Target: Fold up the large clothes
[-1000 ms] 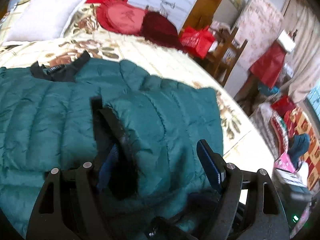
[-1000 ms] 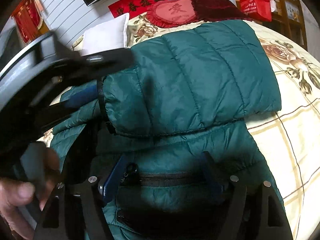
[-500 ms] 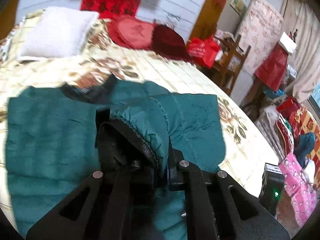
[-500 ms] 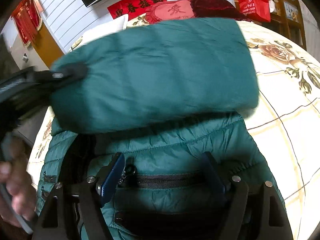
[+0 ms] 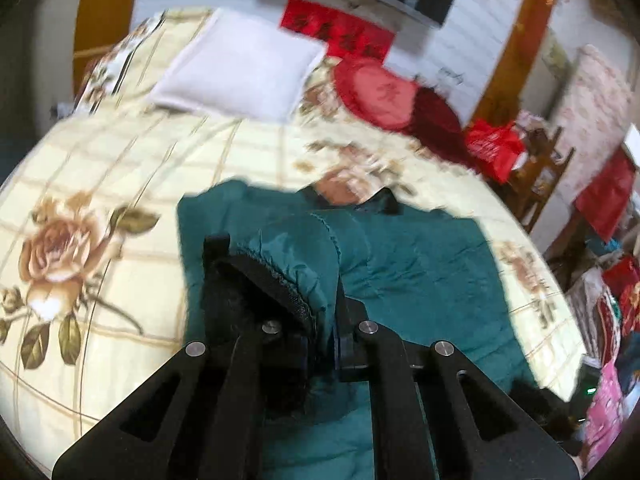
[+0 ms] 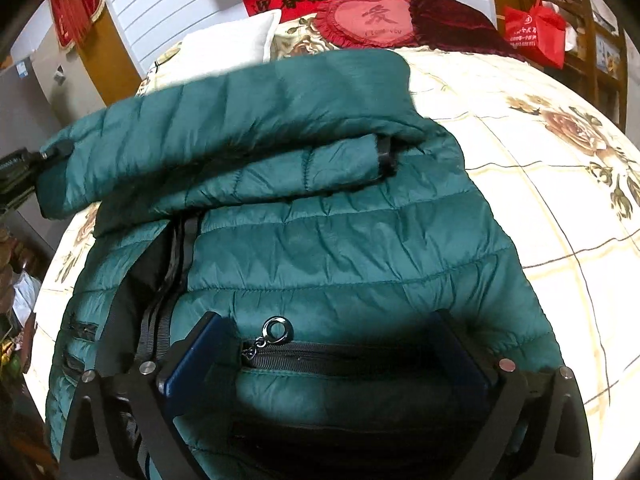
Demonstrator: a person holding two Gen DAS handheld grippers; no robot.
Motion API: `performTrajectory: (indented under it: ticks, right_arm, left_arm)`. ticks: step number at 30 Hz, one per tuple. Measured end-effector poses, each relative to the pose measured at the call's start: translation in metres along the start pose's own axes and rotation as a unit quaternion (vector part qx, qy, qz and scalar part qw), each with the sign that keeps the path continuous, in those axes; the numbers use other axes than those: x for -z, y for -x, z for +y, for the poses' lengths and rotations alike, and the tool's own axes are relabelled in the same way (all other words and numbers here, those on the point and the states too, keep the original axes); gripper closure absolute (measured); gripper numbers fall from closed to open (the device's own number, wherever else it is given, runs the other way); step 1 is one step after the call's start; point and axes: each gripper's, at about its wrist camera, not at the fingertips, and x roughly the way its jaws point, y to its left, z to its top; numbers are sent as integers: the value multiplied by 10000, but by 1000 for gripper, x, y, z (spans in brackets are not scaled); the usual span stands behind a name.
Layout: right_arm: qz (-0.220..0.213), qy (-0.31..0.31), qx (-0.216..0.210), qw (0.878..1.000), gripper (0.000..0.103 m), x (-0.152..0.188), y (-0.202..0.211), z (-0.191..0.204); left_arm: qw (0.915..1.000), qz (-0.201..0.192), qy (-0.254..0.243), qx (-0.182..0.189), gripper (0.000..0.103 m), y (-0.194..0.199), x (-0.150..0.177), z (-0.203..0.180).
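The green jacket (image 6: pixel 340 248) lies on the flowered bedspread (image 5: pixel 120 184), with free cover all around its edges. The left gripper (image 5: pixel 320 320) is clamped on the sleeve cuff (image 5: pixel 280 284) and holds it above the jacket body. The right gripper (image 6: pixel 324 344) is opening, its jaws wide around the pocket zipper (image 6: pixel 340 354), not pressing it.

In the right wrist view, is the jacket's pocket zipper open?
No: the pocket zipper on the green puffer jacket is closed.
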Motion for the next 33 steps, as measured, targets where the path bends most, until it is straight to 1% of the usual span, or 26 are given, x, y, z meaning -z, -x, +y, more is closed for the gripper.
performTrajectory:
  ticks: [3,4,6,9,11,13,14,16,18,19,20,22,23,24,25,27,28,29,30,31,32,33]
  right_arm:
    - [-4,0,27,10000,0,-3,0,4]
    - [-6,-1,27,10000,0,-3,1,4]
    - [0,6,34,10000,0,-3,0,3]
    - [27,60,98,9999,0,-4,-1,5]
    - [48,101,140,9998,0,-4,-2,9]
    - [56,108,140,9998,0,-4,-2,9]
    - [58,103,131,9998,0,-4,-2,8]
    - [65,108,132,9998,0,-5,-3,8]
    - [76,125,150,9998,0,-5,-4,8]
    - [78,130,156,9998,0,-5,-3,8]
    - [79,139,161,9997,0,-5,-3,8]
    - [50,127,129,9998,1,-5,0,9]
    - [2,100,109,9999,2,-6,3,8]
    - [-173,25,97,9998,2,-7,11,6]
    - [-443,-58,75,9990,3,-10,22,3]
    - [-1144,-141,78,9933,4,-17,48,-2]
    - [-1470,-204,80,9889,15,-24,59,-6]
    - [-1668,-231,47,9857,38,-33,65,-8]
    - [-1708,-199,-45,9851,51,-45,67,-10]
    - [-1657,-133,-138,9860,59,-60,66,-11]
    - [-1594,-79,-206,9870,61,-74,62,-10]
    - [-1504,69,-246,9883,62,-92,55,-6]
  left_arm:
    - [9994,294,158,-108,94,-24,19,17]
    - [9988,403,279,-92,90,-32,26,23]
    - [9974,530,482,5,86,-41,36,29]
    - [9975,448,547,74,86,-32,43,32]
    - [9976,287,626,13,86,-16,46,36]
    - [9968,-72,773,-175,86,6,49,41]
    - [9952,-286,854,-371,86,18,49,41]
    - [9930,-588,859,-564,85,33,47,33]
    - [9925,-785,724,-593,85,39,43,19]
    - [9920,-886,593,-679,85,40,40,8]
    - [9908,-971,571,-745,85,41,38,3]
    - [9854,-1241,788,-857,85,43,35,-1]
    - [9840,-1237,921,-888,85,38,32,0]
    - [9838,-1167,1035,-878,85,32,30,0]
    - [9847,-1080,1086,-831,85,26,29,2]
    - [9896,-692,1095,-622,85,1,28,1]
    - [9907,-463,1071,-702,85,-15,29,1]
    - [9907,-346,1046,-804,85,-23,30,1]
    - [9901,-202,1002,-966,85,-35,32,3]
    - [9897,-137,945,-1062,85,-43,33,5]
    - [9897,-120,898,-1111,85,-46,35,4]
    - [9897,-122,744,-1218,85,-51,38,3]
